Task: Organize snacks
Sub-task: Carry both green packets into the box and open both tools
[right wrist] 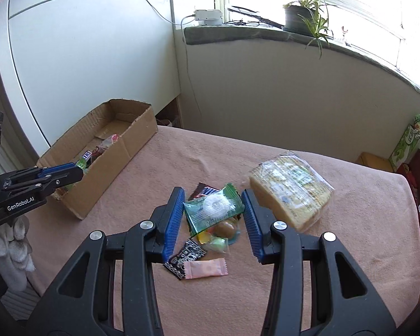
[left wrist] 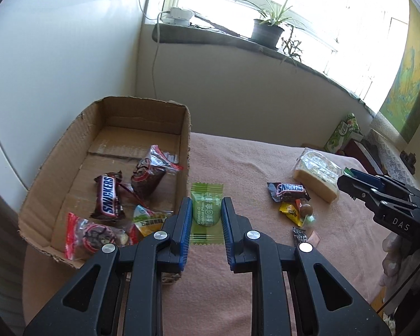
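Tabletop (right wrist: 182,162): covered in plain salmon-pink cloth. Box (left wrist: 47,184), at 9 o'clock: brown corrugated cardboard, holding a dark brown Snickers bar (left wrist: 108,197) with white-and-blue lettering and red-and-clear packets (left wrist: 91,235). Left tool (left wrist: 205,210): black body, blue ribbed pads, framing a light green sachet (left wrist: 206,212) with dark green stripes. Right tool (right wrist: 214,218): same colours, framing a dark green translucent packet (right wrist: 212,210). Pale pink wrapper (right wrist: 205,268) at 6 o'clock. Black-and-white patterned wrapper (right wrist: 182,260) beside it.

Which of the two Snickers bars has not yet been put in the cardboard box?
The Snickers bar lying flat on the pink cloth, beside the wrapped sponge cake. The other Snickers already lies inside the cardboard box among other snacks.
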A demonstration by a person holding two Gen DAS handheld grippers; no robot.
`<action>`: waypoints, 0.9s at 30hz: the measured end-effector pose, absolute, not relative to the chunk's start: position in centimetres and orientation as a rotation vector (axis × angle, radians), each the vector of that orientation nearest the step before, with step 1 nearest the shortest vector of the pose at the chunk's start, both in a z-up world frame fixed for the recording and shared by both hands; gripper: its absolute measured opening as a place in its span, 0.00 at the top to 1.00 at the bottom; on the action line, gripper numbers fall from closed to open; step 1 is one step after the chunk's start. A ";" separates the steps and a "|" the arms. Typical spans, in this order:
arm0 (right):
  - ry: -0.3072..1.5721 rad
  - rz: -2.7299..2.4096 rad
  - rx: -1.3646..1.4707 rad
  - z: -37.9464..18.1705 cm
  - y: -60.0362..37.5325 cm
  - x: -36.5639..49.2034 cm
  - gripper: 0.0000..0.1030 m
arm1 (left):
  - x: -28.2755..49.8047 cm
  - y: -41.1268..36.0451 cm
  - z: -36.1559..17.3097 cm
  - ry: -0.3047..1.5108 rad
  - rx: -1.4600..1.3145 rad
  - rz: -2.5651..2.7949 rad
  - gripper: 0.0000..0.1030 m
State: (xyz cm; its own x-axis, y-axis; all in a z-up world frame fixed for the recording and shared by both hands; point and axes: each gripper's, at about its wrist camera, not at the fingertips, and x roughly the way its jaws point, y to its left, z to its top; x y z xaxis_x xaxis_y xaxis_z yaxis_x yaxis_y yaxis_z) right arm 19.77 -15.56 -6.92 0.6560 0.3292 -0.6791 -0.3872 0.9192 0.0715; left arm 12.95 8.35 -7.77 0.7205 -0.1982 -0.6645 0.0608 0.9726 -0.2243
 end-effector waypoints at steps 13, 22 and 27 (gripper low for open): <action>0.727 0.585 -0.143 -5.9 -4.9 20.4 0.57 | 12.8 15.7 -7.9 0.732 -0.236 -0.008 0.81; 0.754 0.677 -0.170 -7.2 0.9 21.5 0.57 | 13.1 18.0 -8.6 0.746 -0.263 0.025 0.81; 0.776 0.709 -0.180 -7.9 3.4 22.1 0.57 | 13.5 18.4 -8.7 0.750 -0.267 0.025 0.81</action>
